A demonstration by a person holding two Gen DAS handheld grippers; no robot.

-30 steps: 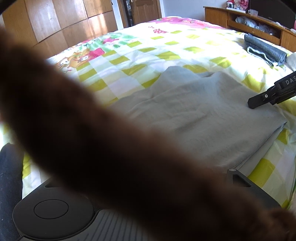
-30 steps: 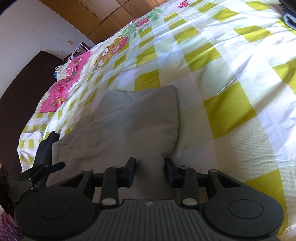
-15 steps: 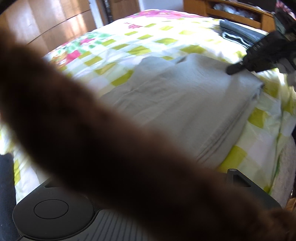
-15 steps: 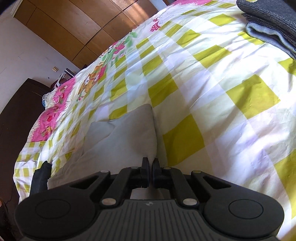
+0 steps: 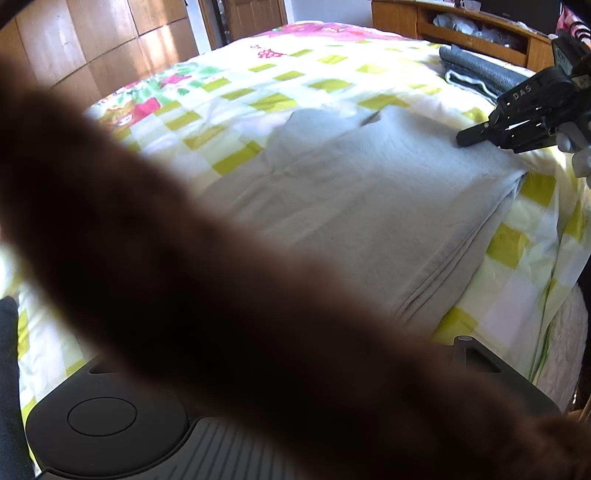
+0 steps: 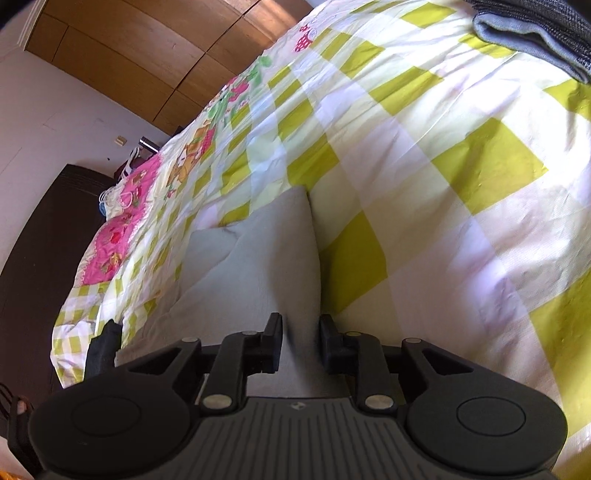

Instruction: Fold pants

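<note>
Grey pants, folded into a layered rectangle, lie flat on the checked bedspread near the bed's edge; stacked fold edges show along the side nearest the left wrist camera. The right tongs stand narrowly parted over the pants' near edge, with cloth showing in the gap between the fingers and nothing clamped. Seen from the left wrist view, the same right tongs rest their tips at or just above the far corner of the pants (contact cannot be confirmed). The left tongs' state cannot be told: a blurred brown band crosses that view and hides the fingers. A separate stack of folded dark garments sits well apart, towards the wooden shelf unit.

Judged step: a fold appears complete, with the right tongs freed from the edge. The next move likely calls for either smoothing the top layer or regripping the short edge for a further fold, keeping the stacked layers aligned.
</note>
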